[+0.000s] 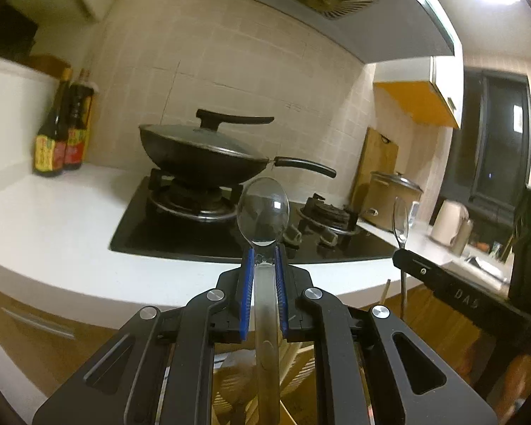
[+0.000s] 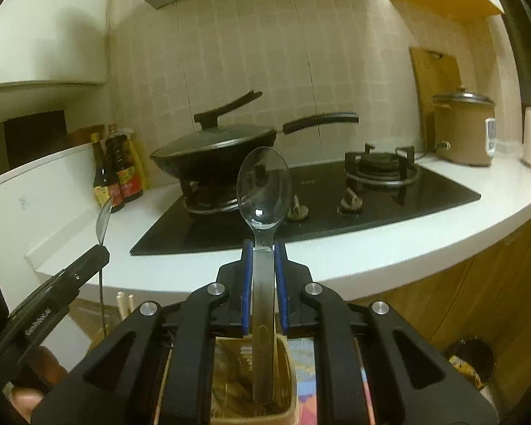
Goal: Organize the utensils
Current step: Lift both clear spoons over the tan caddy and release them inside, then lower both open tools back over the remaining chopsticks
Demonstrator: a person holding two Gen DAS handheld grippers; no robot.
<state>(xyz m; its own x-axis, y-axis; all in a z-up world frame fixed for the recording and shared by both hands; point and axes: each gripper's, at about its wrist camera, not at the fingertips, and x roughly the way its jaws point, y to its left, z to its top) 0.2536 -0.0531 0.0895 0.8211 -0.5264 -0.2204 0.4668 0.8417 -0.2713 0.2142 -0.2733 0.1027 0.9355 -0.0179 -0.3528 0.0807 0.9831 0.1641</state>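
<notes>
Spoons fill both grips: the left hand-held gripper is clamped on a steel spoon by its neck, bowl up before the lidded wok on the black gas hob. The right hand-held gripper pinches a second spoon likewise, its handle end hanging over a tan utensil holder below the white table.

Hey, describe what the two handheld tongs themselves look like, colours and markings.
Both tongs, left and right, are matte black angular linkages with silver round pivot bolts, slot cutouts and ribbed blue pads lining the fingers. White lettering runs along their sides, too blurred to read. No cables show.
</notes>
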